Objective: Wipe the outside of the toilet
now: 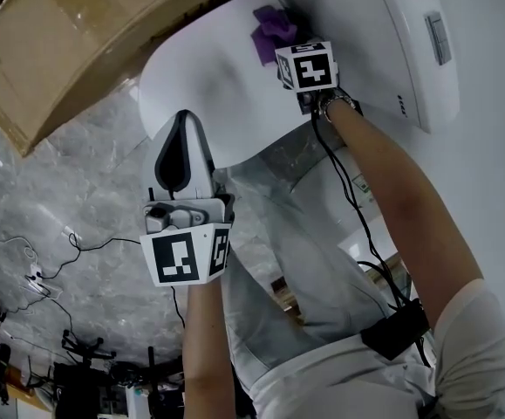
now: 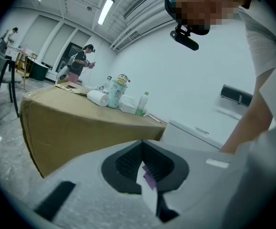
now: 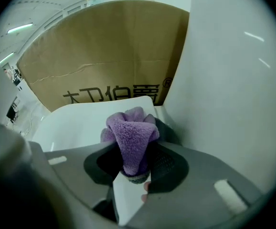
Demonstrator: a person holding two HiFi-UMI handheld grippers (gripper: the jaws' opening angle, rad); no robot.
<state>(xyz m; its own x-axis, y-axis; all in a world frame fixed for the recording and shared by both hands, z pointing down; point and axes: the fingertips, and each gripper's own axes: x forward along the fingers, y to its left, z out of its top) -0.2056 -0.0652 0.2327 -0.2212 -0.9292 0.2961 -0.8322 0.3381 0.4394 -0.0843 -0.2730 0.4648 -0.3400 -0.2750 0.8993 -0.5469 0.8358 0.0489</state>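
Left gripper: nearest of all, held low over the grey marbled floor. Its jaws are pressed together with nothing between them, and it touches nothing.
Right gripper: reached out ahead, jaws pinching a bunched purple cloth.
Cloth: up at the back of the toilet, where the white lid meets the tank. It sits just beside the tank wall, though I can't make out how firmly it bears on the surface.
Toilet: white, lid down, with a flush button on top of the tank.
Cardboard box: big and brown, standing right beside the toilet. A paper roll and a few bottles stand on top of it.
Cable: black, running from the right gripper down the person's forearm.
Background: another person stands across the room by a doorway.
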